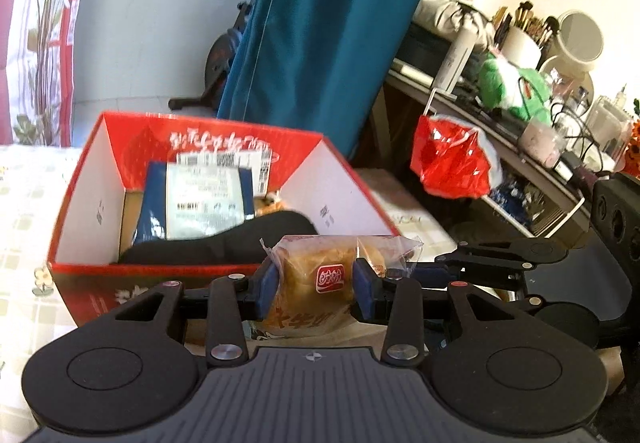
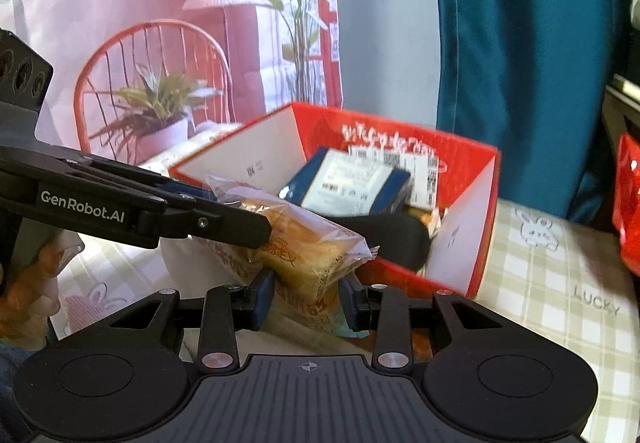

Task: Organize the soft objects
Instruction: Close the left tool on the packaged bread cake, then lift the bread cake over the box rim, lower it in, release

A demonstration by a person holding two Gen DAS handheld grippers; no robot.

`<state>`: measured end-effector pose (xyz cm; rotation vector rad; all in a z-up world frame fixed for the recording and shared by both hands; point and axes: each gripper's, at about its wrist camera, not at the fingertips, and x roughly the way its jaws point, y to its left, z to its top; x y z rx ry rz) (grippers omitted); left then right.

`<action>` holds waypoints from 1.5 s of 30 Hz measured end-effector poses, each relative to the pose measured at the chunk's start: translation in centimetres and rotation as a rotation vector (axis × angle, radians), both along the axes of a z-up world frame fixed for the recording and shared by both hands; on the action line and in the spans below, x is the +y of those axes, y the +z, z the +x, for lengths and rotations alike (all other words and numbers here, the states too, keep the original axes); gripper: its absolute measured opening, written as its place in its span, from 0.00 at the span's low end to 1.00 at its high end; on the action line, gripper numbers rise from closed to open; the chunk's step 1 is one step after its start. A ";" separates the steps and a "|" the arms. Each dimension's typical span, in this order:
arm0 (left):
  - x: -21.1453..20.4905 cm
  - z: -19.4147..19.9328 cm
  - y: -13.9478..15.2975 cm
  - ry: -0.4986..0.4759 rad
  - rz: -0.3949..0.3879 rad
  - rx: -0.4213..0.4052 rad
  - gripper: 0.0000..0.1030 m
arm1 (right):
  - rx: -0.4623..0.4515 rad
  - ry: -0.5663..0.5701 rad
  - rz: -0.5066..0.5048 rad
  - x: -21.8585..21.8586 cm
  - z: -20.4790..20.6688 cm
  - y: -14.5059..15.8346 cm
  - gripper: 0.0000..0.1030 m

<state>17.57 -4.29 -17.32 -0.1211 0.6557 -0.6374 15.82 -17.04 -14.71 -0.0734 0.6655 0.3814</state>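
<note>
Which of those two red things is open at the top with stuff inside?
The red cardboard box on the checked cloth: it holds packets. The red plastic bag hangs bunched from the shelf.

"GenRobot.AI" on the left tongs' arm (image 2: 82, 206); "LUCKY" on the checked tablecloth (image 2: 596, 303)

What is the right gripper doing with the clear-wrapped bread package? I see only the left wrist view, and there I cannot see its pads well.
Observer: The right gripper is clamped on the clear-wrapped bread package. Its blue pads press on the lower end from both sides.
Operator: Thank you. What lies beside the red cardboard box, on the side that my view cuts off?
Observer: Right of the red cardboard box the right wrist view shows a checked tablecloth with a printed white rabbit and the word LUCKY.
</note>
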 end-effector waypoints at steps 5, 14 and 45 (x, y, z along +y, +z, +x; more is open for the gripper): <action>0.5 -0.4 1.7 0.006 -0.020 -0.031 0.41 | -0.045 0.013 0.000 0.0 -0.3 2.0 0.31; 1.2 1.4 5.1 0.020 -0.063 -0.080 0.41 | -0.117 0.033 0.007 0.2 1.0 6.0 0.31; 2.2 10.2 -1.1 0.074 0.046 0.165 0.41 | 0.127 -0.020 0.087 1.8 10.8 -0.8 0.31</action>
